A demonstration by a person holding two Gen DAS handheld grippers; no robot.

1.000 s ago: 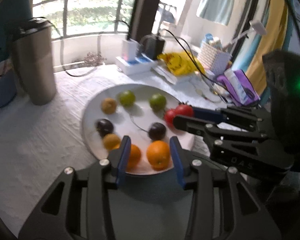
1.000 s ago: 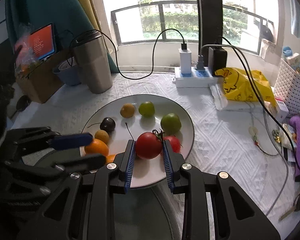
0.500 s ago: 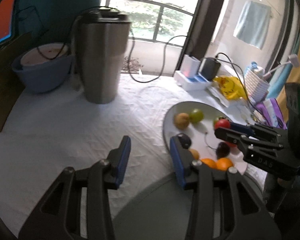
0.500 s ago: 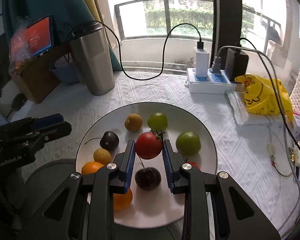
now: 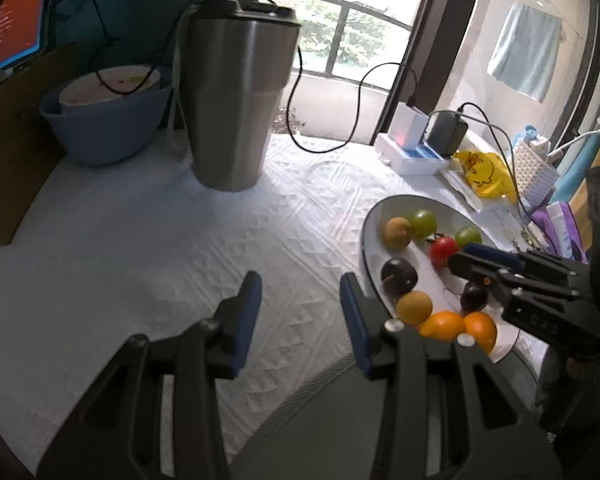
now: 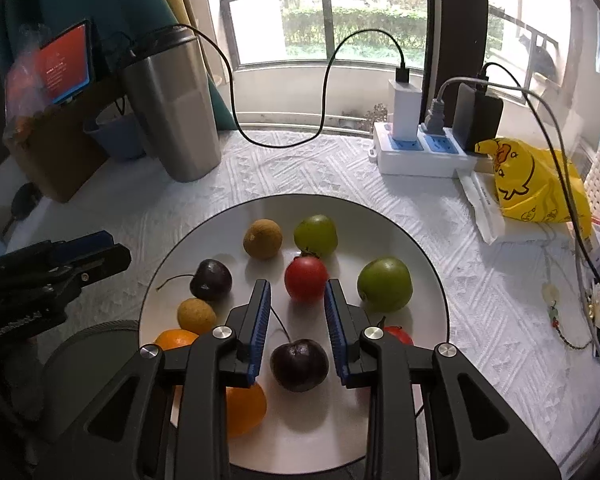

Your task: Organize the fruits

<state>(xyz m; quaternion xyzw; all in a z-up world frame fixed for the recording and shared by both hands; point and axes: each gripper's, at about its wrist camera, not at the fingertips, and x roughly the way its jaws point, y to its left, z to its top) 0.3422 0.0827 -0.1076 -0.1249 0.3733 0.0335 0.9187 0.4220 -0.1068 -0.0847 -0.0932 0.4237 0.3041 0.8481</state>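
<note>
Jaws: right gripper (image 6: pixel 298 290) clenched on red tomato (image 6: pixel 306 278) over plate (image 6: pixel 420 256), frame ctr; left gripper (image 5: pixel 300 286) released, empty.

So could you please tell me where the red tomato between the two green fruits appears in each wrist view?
Left wrist: the tomato is right of centre, on the plate, just left of the right gripper.
Right wrist: the tomato is at centre, just beyond the fingertips, right gripper.
Shared landmark: the steel tumbler, behind the plate and to its left.
</note>
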